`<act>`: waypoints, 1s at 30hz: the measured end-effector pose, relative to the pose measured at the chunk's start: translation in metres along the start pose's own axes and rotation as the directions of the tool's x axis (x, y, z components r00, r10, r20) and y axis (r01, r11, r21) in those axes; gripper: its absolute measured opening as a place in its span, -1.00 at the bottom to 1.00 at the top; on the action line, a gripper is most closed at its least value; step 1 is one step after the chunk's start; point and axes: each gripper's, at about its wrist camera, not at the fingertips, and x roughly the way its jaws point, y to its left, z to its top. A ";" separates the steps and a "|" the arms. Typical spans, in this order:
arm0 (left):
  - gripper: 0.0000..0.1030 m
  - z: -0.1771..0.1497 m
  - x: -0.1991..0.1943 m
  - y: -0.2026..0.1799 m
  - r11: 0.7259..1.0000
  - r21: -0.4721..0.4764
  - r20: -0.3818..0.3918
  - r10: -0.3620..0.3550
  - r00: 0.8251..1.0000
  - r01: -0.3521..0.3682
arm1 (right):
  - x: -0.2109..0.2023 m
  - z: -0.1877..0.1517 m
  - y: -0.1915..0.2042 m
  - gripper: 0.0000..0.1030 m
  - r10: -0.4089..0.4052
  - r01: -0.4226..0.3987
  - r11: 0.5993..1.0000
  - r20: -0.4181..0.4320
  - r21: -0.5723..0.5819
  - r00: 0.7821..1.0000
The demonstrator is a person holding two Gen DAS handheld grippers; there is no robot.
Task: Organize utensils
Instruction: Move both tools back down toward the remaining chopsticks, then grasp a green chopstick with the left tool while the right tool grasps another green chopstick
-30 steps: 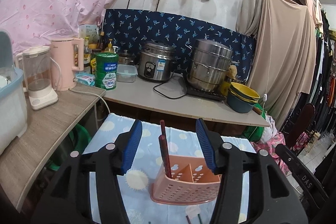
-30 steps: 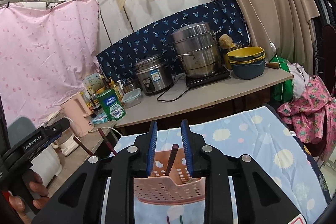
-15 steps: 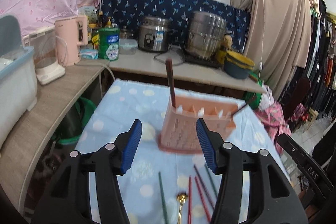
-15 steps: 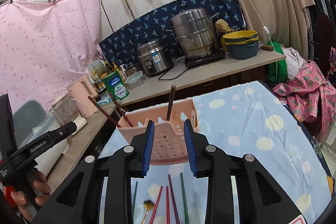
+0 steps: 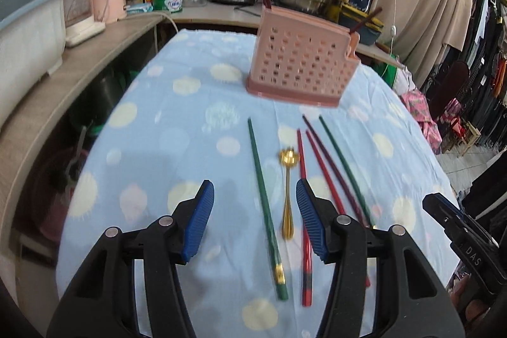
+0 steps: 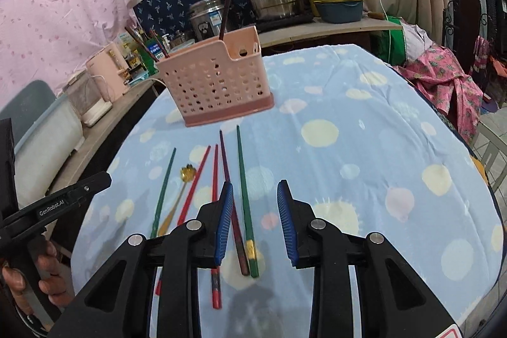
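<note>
Tongs L (image 5: 253, 213) spread, empty | tongs R (image 6: 255, 219) spread, empty | pink basket (image 5: 301, 65) w/ sticks on surface (image 6: 348, 132) | gold spoon (image 5: 287, 195) + chopsticks (image 6: 244, 195) lie near.

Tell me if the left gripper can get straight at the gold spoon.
Probably yes: the left gripper is open and empty, the gold spoon lies flat between its fingers' line, though a green chopstick and a red chopstick flank it closely.

Bare cloth (image 6: 364, 148) lies right of the chopsticks (image 6: 244, 189) (pink basket (image 6: 218, 84) stands beyond them).
</note>
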 end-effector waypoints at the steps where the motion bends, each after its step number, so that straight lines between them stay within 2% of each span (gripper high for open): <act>1: 0.06 -0.006 0.001 0.001 1.000 -0.004 -0.014 -0.002 1.000 0.002 | 0.000 -0.007 -0.001 -0.44 -0.007 0.007 1.000 -0.012 -0.001 1.000; 3: 0.15 -0.020 0.004 0.001 1.000 -0.011 -0.038 0.000 0.999 -0.001 | 0.001 -0.021 -0.003 -0.44 -0.011 0.011 1.000 -0.037 0.006 0.999; 10: 0.16 -0.056 0.009 -0.005 1.000 0.011 -0.082 0.011 0.997 -0.010 | 0.002 -0.050 -0.004 -0.44 -0.005 0.005 1.000 -0.083 0.006 0.997; 20: 0.15 -0.068 0.024 -0.013 0.997 0.048 -0.103 0.061 0.993 -0.056 | 0.005 -0.055 -0.003 -0.44 0.005 -0.003 1.000 -0.092 0.015 0.996; 26: 0.03 -0.071 0.028 -0.012 0.995 0.064 -0.102 0.086 0.991 -0.079 | 0.011 -0.052 -0.005 -0.44 0.006 -0.004 1.000 -0.096 0.024 0.995; 30: -0.18 -0.071 0.027 -0.008 0.994 0.064 -0.092 0.095 0.991 -0.090 | 0.018 -0.048 -0.004 -0.44 0.004 -0.002 1.000 -0.091 0.018 0.996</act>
